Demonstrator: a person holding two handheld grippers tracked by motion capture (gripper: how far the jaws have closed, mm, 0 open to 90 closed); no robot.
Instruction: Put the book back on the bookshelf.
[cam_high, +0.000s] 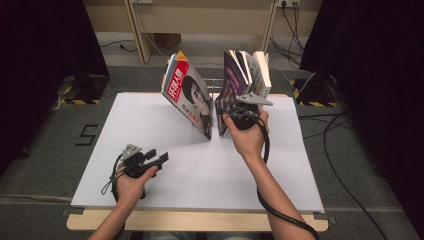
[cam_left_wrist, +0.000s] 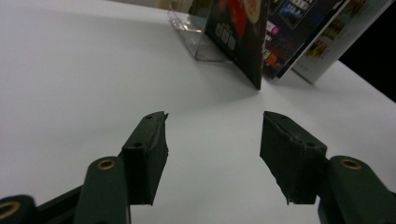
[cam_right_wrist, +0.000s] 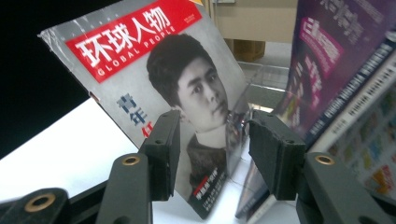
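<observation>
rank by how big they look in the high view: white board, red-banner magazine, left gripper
1. white board
2. red-banner magazine
3. left gripper, though it lies nearer the camera, so its true size is less sure

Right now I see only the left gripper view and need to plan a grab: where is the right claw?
Observer: The right claw is up at the standing magazines, open, with nothing pressed between its pads.
Operator: Which one does it face?
Observer: The gap between the grey magazine with a red title band, which leans left, and the purple-covered magazine, which leans right.
Operator: Is the purple one alone on its side?
Observer: No, several more books lean with it. The outermost is a white-edged book.
</observation>
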